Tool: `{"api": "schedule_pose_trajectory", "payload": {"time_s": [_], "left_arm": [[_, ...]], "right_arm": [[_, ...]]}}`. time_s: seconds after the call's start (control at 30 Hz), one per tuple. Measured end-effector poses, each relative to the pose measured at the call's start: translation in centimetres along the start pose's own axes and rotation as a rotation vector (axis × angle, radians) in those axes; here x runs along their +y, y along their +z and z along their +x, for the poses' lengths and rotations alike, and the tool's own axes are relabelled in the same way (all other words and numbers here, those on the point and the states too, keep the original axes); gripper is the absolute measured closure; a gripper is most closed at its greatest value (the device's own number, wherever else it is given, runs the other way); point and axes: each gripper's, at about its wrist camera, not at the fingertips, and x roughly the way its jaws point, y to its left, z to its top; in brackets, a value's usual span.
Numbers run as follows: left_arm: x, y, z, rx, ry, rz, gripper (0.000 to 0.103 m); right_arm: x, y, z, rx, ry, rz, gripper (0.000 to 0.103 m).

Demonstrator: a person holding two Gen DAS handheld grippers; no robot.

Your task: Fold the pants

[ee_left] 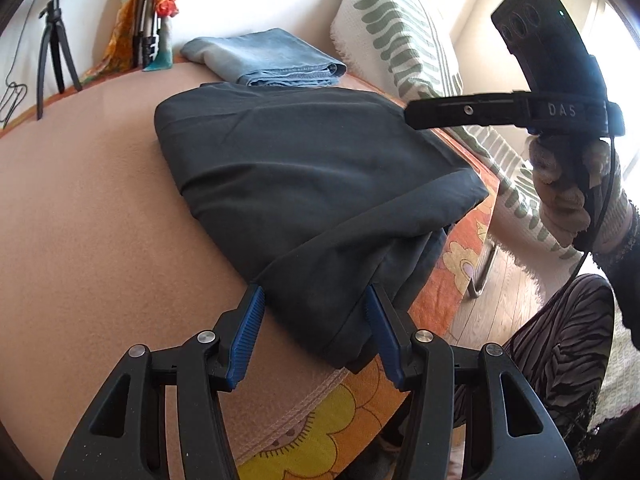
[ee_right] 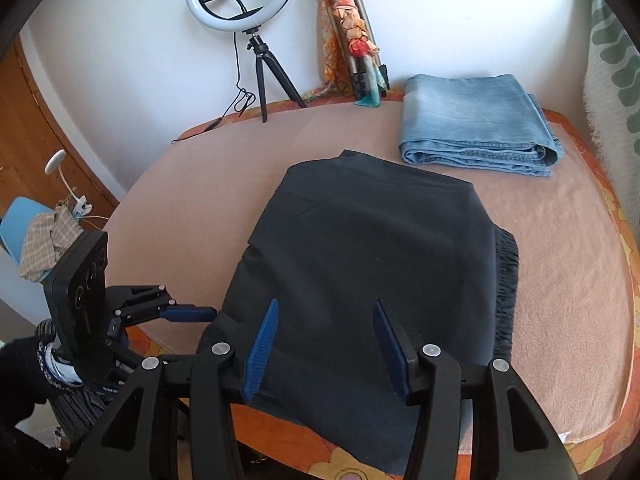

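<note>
The black pants point(ee_right: 368, 264) lie folded over on the pink table cover point(ee_right: 200, 208), with their near end hanging over the front edge. They also show in the left wrist view point(ee_left: 312, 184). My left gripper point(ee_left: 316, 296) is open, its blue fingers on either side of the near corner of the pants; it shows from the side in the right wrist view point(ee_right: 208, 313). My right gripper point(ee_right: 324, 312) is open and empty, hovering above the near part of the pants. It shows in the left wrist view point(ee_left: 416, 116) above the right edge of the pants.
Folded blue jeans point(ee_right: 476, 132) lie at the back right of the table. A ring light on a tripod point(ee_right: 248, 12) and a wrapped tripod point(ee_right: 352, 36) stand at the back. A striped cushion point(ee_left: 400, 36) is at the right. A flowered orange cloth point(ee_left: 320, 420) borders the table edge.
</note>
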Motion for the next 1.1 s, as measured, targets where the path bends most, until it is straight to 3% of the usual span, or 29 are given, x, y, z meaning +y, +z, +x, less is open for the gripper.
{"api": "schedule_pose_trajectory", "payload": {"time_s": [0.2, 0.27, 0.47, 0.6, 0.83, 1.0, 1.1], "left_arm": [[0.2, -0.8, 0.0, -0.009, -0.034, -0.012, 0.055], [0.1, -0.9, 0.2, -0.016, -0.066, -0.002, 0.077], [-0.2, -0.9, -0.7, -0.055, -0.074, 0.016, 0.094], [-1.0, -1.8, -1.8, -0.075, -0.078, 0.049, 0.097], [-1.5, -2.7, -2.0, -0.057, -0.148, 0.033, 0.101], [-1.3, -2.4, -2.7, -0.104, -0.082, 0.030, 0.101], [-1.3, -2.2, -2.8, -0.105, -0.047, 0.037, 0.089]], "right_arm": [[3.2, 3.8, 4.6, 0.094, 0.008, -0.050, 0.051], [4.1, 4.6, 6.0, 0.118, 0.015, -0.037, 0.051], [5.7, 6.5, 10.5, 0.202, -0.029, -0.028, 0.051], [4.5, 6.7, 13.3, 0.264, -0.127, -0.016, 0.051], [2.4, 6.7, 14.1, 0.285, -0.136, 0.049, 0.053], [6.2, 9.6, 13.4, 0.264, -0.145, -0.071, 0.053], [8.3, 10.6, 14.9, 0.308, -0.166, -0.123, 0.049]]}}
